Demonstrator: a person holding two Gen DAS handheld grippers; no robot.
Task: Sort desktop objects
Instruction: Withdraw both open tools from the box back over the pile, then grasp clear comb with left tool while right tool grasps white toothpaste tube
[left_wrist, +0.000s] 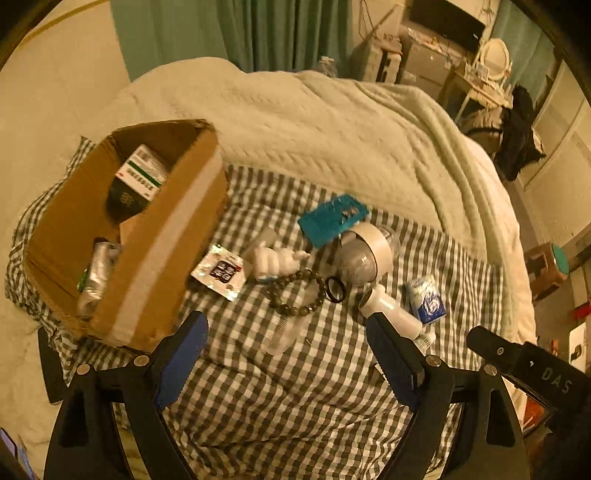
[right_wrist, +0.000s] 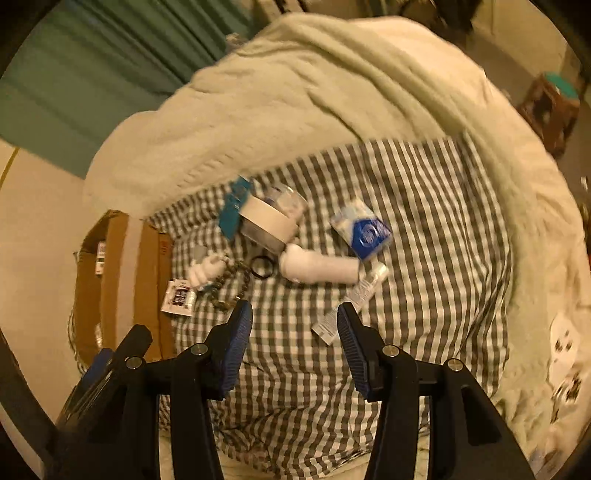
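A: Where are the things to sort?
B: Beside the cardboard box (left_wrist: 122, 236), on the checked bed sheet (left_wrist: 295, 387): bead bracelet (left_wrist: 295, 291), tape roll (left_wrist: 364, 254), white bottle (right_wrist: 317, 267).
A: The tongs?
B: Left tongs (left_wrist: 286, 339) spread wide, empty; right tongs (right_wrist: 295, 323) part open, empty.

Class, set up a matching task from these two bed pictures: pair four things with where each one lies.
Things:
1. green-and-white packet
2. bead bracelet
3. tape roll
4. blue-and-white pouch

Places:
A. alone on the checked cloth, on the far side of the white bottle from the box
B. inside the cardboard box
C. against the teal card
D. beside the small black ring

Pairs: 1-B, 2-D, 3-C, 4-A
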